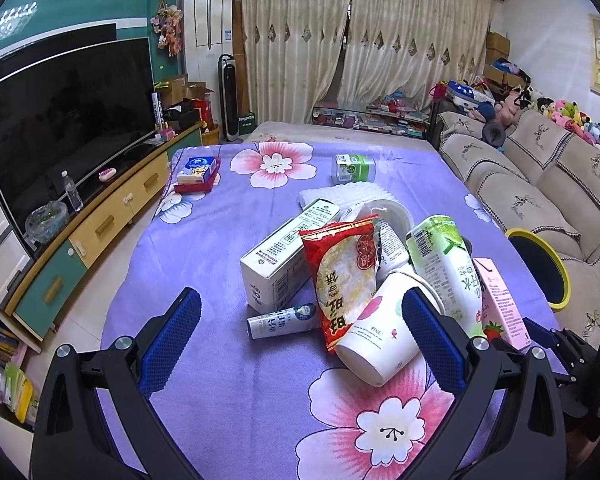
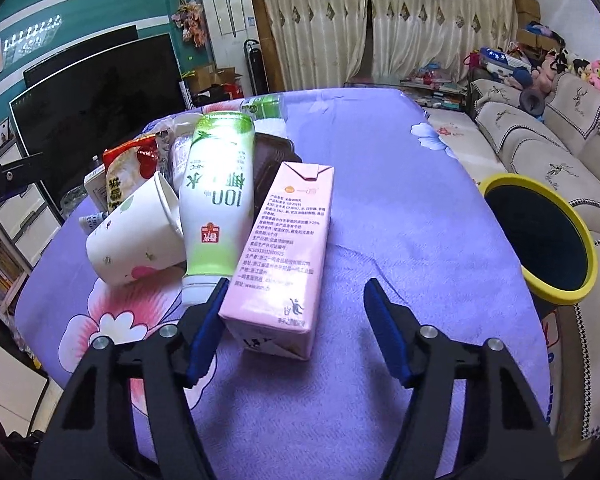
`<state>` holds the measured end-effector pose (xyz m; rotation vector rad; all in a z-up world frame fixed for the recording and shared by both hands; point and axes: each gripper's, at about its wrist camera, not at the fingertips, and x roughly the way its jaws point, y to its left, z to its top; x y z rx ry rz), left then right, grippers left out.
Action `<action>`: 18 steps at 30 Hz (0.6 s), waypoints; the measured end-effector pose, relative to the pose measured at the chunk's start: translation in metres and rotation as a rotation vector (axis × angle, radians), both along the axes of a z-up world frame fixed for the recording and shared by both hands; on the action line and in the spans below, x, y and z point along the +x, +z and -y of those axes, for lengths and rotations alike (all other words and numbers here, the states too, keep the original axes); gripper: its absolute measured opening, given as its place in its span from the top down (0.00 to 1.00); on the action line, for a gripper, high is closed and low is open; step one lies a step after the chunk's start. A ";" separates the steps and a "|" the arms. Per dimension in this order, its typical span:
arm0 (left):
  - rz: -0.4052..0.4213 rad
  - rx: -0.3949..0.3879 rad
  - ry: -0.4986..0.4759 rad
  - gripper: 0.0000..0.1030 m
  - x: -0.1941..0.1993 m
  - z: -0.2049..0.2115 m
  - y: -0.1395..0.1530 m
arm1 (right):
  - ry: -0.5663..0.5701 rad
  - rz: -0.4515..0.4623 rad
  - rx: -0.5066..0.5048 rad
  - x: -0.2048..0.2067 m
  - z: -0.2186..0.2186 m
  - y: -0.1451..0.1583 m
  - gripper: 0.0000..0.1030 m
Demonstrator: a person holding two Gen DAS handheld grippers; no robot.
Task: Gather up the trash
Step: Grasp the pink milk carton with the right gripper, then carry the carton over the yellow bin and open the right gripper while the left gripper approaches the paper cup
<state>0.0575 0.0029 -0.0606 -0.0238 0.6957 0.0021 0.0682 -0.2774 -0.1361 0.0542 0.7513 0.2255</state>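
Note:
A heap of trash lies on the purple flowered tablecloth: a white box, a red snack packet, a paper cup on its side, a green-and-white bottle, a small tube and a pink carton. My right gripper stands around the near end of the pink carton. Its left pad is at the carton's side and the right pad is well clear. My left gripper is wide open above the cloth, its right finger in front of the paper cup.
A yellow-rimmed bin stands off the table's right edge, by the sofa. Farther back on the cloth are a tissue pack on a red box, a green jar and a white cloth. A TV stands left.

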 end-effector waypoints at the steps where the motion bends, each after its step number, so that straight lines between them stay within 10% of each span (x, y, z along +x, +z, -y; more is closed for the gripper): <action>1: -0.002 -0.001 -0.001 0.04 0.001 0.001 -0.001 | -0.004 0.002 -0.001 0.000 0.000 -0.001 0.62; 18: 0.011 0.001 -0.055 0.04 0.005 0.012 -0.001 | -0.112 0.114 0.014 -0.003 0.050 0.036 0.63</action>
